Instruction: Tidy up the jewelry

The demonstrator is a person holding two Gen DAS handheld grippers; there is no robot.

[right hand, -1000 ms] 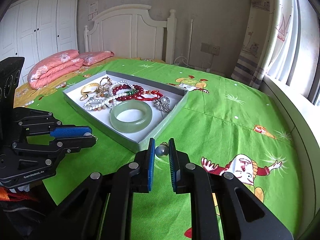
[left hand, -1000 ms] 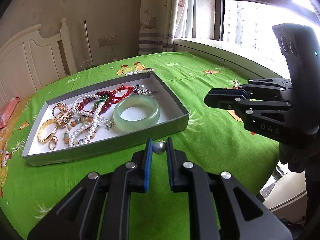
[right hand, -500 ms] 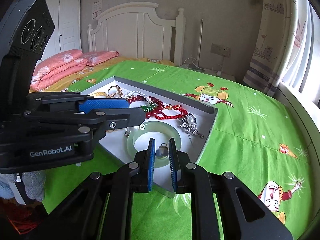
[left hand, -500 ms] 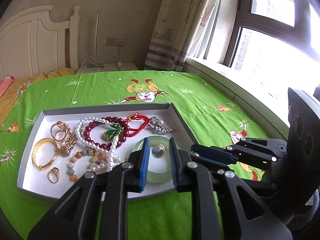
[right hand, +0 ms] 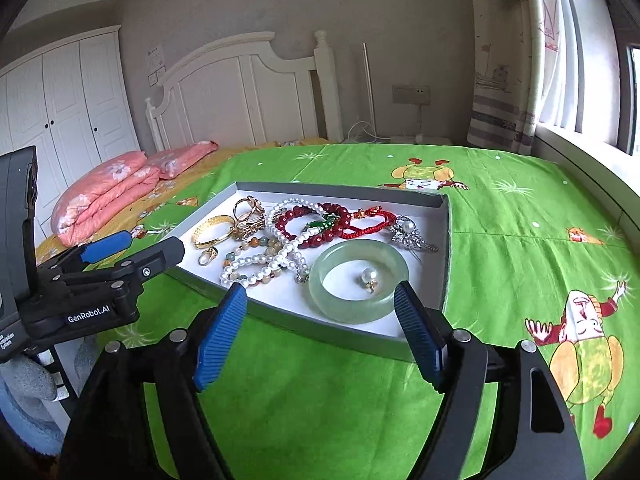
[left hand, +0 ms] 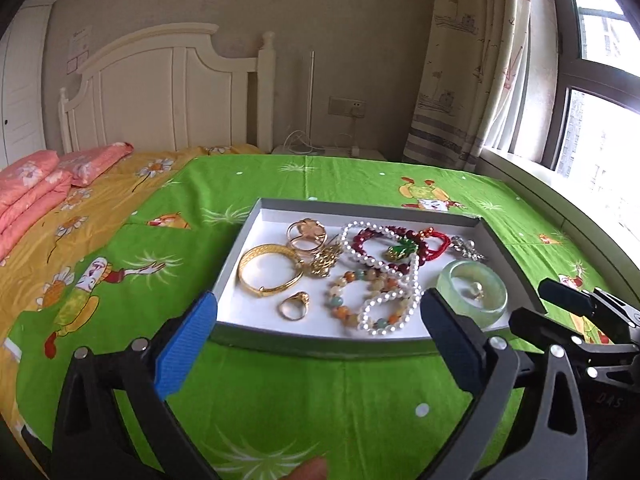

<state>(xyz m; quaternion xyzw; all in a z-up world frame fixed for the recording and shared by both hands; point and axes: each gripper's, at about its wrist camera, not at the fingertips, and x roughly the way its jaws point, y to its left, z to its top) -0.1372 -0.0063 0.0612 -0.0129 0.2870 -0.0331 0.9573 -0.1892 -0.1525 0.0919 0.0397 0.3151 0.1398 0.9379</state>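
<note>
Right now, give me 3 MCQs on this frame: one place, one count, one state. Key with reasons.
1. Where does the pearl earring lie?
A. Inside the jade bangle, in the tray
B. On the green sheet outside the tray
C. Between the right tongs' pads

2. How many jade bangles are in the tray?
A. Three
B. One
C. None

3. How do the right tongs stand?
A. Shut on the earring
B. Shut on nothing
C. Open, holding nothing

Key:
1 A: the pearl sits on the white tray floor, ringed by the pale green bangle, in both views.
2 B: only one pale green ring shows, at the tray's near right corner.
3 C: the blue pads stand wide apart with nothing between them; the left tongs are open too.
</note>
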